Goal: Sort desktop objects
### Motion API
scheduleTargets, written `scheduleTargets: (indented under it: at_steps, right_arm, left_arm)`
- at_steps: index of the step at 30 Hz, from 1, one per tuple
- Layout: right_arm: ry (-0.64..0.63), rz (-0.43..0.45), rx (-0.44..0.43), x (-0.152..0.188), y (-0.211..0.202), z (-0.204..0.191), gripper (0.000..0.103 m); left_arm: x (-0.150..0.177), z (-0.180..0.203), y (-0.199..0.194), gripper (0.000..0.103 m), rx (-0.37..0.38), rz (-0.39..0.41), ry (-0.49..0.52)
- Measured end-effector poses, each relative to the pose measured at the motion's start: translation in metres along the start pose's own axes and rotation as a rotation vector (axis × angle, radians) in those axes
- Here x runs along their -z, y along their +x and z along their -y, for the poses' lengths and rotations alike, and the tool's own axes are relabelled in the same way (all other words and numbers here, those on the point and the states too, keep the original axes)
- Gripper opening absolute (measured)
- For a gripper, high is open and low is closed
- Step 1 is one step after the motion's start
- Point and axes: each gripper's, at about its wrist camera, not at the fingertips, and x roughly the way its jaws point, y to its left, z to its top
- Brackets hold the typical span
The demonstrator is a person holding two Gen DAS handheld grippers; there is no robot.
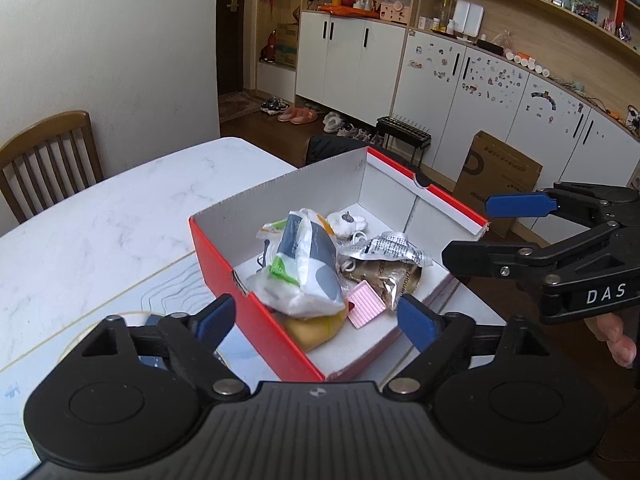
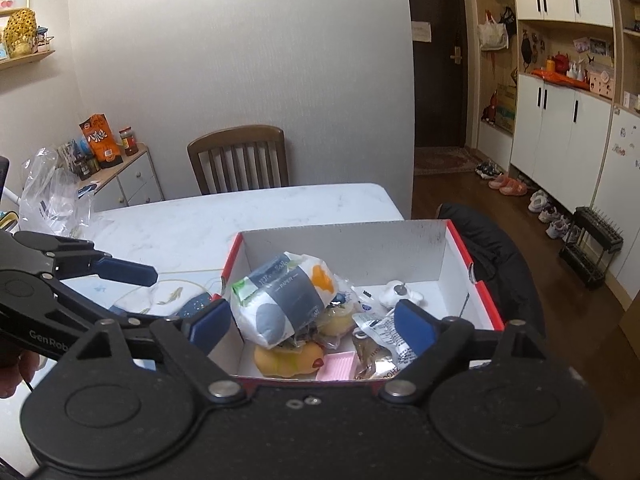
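— Where do the sorted things sit?

— In the red box (image 1: 256,320) on the desk (image 1: 120,216), just ahead of the left hand-held gripper (image 1: 320,318), its long axis running away from it; a tissue pack (image 1: 308,264) tops the pile.

— And the jaws?

— Both wide apart, empty. The right hand-held gripper (image 2: 312,326) is about as near.
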Motion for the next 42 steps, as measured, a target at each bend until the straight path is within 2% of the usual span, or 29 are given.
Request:
scheduleTargets:
  at_steps: [1,3,23,29,42]
  right_arm:
    - [0.0,0.003,0.003,0.001,-0.001,-0.002,0.091]
    - [0.008,0.006,0.004,0.002,-0.004,-0.004,0.092]
    - [0.038,-0.011,0.04,0.022,-0.014,-0.017,0.094]
    - [0.049,-0.024,0.036,0.028,-0.011,-0.019,0.094]
    - [0.05,-0.039,0.034,0.029,-0.004,-0.026,0.094]
  left_arm:
    - [0.002,-0.001,-0.001,0.098,0.0,0.001,-0.001]
    - [0.005,-0.002,-0.006,0.102,0.0,0.006,-0.002]
    - [0.024,-0.01,-0.022,0.102,0.011,0.039,-0.004]
    - [0.027,-0.009,-0.022,0.102,-0.037,0.053,0.014]
    - [0.028,-0.019,-0.022,0.102,-0.045,0.055,-0.01]
